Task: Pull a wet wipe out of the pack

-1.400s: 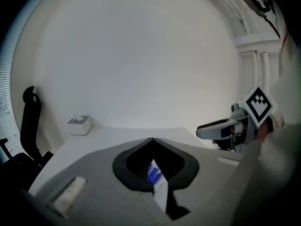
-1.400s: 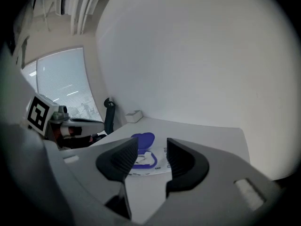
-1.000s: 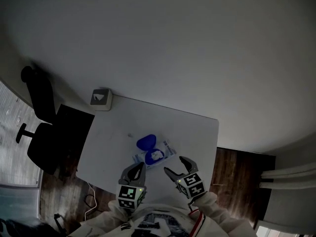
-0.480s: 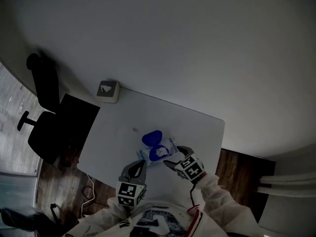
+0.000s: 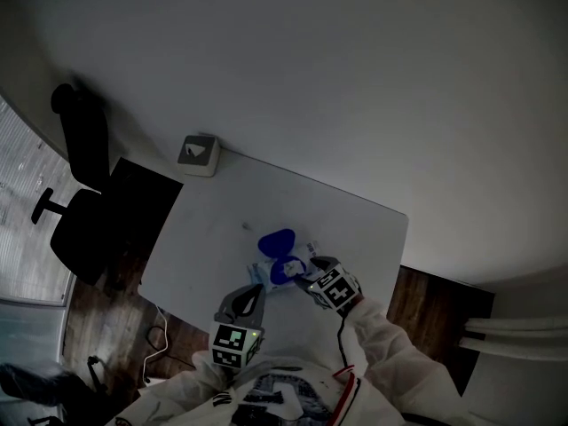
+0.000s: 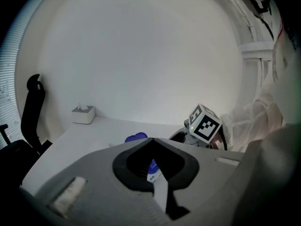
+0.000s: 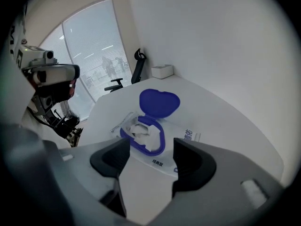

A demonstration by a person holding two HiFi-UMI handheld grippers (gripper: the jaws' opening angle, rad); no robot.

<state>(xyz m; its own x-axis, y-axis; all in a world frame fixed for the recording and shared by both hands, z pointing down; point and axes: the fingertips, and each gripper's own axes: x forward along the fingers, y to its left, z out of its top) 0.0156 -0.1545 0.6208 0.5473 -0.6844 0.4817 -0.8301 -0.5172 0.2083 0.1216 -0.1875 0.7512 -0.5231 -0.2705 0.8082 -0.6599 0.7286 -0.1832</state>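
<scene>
A white wet-wipe pack (image 5: 286, 264) lies on the white table (image 5: 222, 211), its blue lid (image 5: 276, 240) flipped open. In the right gripper view a crumpled wipe (image 7: 140, 130) shows inside the blue-rimmed opening. My right gripper (image 5: 306, 276) points steeply down just short of that opening. Its jaws (image 7: 150, 147) are closing, and the pads touch nothing. My left gripper (image 5: 245, 302) hovers near the table's front edge, a little short of the pack. Its jaws (image 6: 151, 139) are shut and hold nothing. The right gripper's marker cube (image 6: 204, 125) shows beyond them.
A white tissue box (image 5: 198, 154) stands at the table's far left corner. A black office chair (image 5: 84, 193) is on the floor to the left of the table. Bare tabletop lies left of and beyond the pack.
My right gripper has moved down and forward, from the table's front edge to the pack's open lid. The left gripper has stayed where it was.
</scene>
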